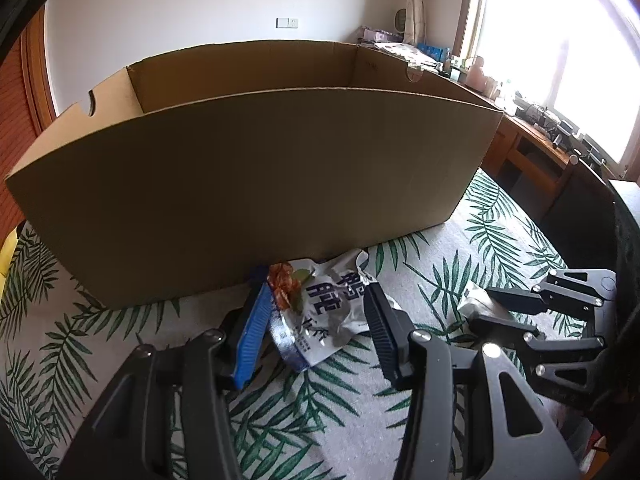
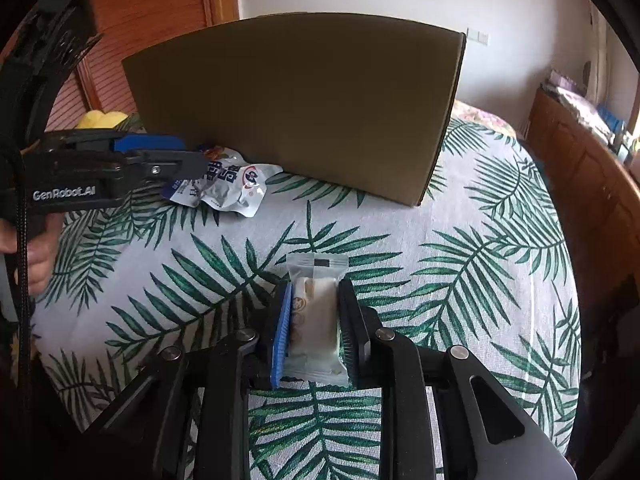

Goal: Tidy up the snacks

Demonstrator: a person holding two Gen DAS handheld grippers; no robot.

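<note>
A large open cardboard box [image 1: 256, 184] stands on the leaf-print cloth; it also shows in the right wrist view [image 2: 304, 104]. A crumpled silver snack pouch [image 1: 320, 312] with blue print lies against the box's front wall. My left gripper [image 1: 316, 312] straddles the pouch, its fingers on either side of it. The pouch [image 2: 236, 188] and left gripper [image 2: 176, 156] show in the right wrist view. My right gripper [image 2: 314, 320] is closed on a white wrapped snack bar [image 2: 316, 312] on the cloth; the right gripper [image 1: 504, 308] shows in the left view.
A wooden desk [image 1: 536, 152] with clutter stands to the right under a bright window. A yellow object [image 2: 100, 120] lies left of the box. A wooden slatted door [image 2: 132, 20] is behind. Leaf-print cloth [image 2: 460, 280] spreads right of the snack bar.
</note>
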